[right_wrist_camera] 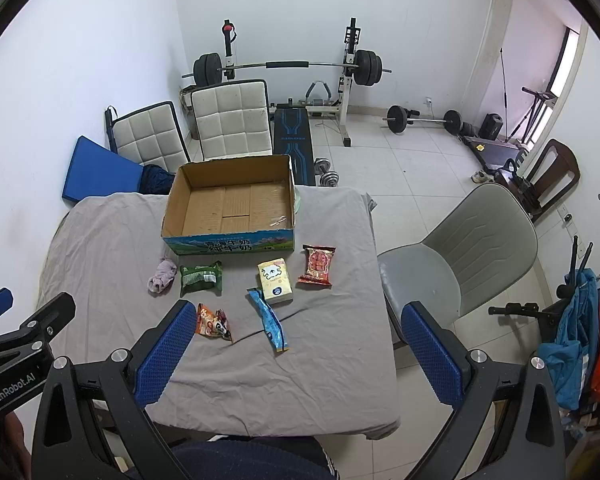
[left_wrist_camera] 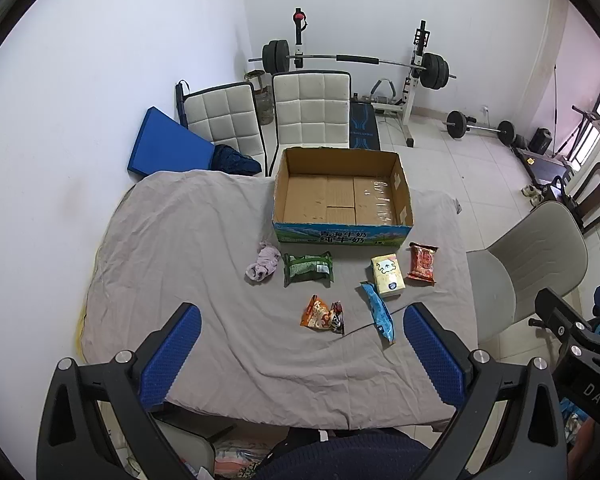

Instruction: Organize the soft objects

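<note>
From my remote seat, nothing looks packed yet: the cardboard box (left_wrist_camera: 342, 192) sits empty at the table's (left_wrist_camera: 180, 240) far side. In front of it, left to right: crumpled cloth (left_wrist_camera: 263, 266), green packet (left_wrist_camera: 308, 268), orange packet (left_wrist_camera: 322, 314), blue packet (left_wrist_camera: 379, 312) lying long-axis diagonally toward me, tissue pack (left_wrist_camera: 388, 274), red packet (left_wrist_camera: 422, 262). Left gripper (left_wrist_camera: 300, 360) and right gripper (right_wrist_camera: 296, 356) both gape wide, holding nothing.

Behind your grey-clothed table (left_wrist_camera: 204, 248) stand two white quilted chairs (left_wrist_camera: 310, 114); beyond them, a barbell rack (left_wrist_camera: 356, 62).
</note>
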`<control>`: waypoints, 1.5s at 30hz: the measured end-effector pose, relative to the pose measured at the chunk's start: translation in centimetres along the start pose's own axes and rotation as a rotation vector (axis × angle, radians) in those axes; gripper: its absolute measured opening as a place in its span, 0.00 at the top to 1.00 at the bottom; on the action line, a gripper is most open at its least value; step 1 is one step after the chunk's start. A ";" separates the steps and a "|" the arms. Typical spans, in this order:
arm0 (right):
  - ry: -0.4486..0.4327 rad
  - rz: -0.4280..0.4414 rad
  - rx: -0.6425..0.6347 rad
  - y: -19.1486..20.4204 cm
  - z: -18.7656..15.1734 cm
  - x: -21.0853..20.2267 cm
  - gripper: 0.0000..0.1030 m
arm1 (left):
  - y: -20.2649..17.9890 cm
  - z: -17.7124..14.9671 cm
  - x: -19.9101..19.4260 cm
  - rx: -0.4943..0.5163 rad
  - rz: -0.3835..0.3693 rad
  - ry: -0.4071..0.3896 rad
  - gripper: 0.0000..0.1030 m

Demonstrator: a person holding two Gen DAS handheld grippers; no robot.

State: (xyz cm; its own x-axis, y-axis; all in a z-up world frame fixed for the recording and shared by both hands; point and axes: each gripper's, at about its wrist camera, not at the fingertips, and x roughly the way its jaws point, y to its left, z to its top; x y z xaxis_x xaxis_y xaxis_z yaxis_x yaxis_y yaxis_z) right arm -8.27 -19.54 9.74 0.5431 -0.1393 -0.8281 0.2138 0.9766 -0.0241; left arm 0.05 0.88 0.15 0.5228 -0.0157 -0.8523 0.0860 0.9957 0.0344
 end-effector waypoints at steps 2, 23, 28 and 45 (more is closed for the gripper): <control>0.000 -0.001 0.002 0.0 0.1 0.0 0.00 | 0.1 0.0 0.0 0.001 0.000 0.000 0.00; -0.021 -0.001 0.013 -0.6 0.0 -0.8 0.00 | -0.3 0.1 -0.4 0.004 0.006 -0.014 0.00; -0.019 -0.002 0.013 -0.6 0.1 -0.8 0.00 | -0.4 0.3 -0.6 0.003 0.008 -0.019 0.00; -0.031 0.003 0.019 -0.2 0.5 -1.3 0.00 | -0.3 0.2 -0.6 0.003 0.010 -0.027 0.00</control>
State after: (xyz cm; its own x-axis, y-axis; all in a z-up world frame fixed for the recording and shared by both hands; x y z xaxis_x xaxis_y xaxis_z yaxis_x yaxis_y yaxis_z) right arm -8.61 -19.64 11.11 0.5689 -0.1414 -0.8102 0.2273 0.9738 -0.0103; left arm -0.13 0.61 0.80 0.5466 -0.0082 -0.8373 0.0834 0.9955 0.0447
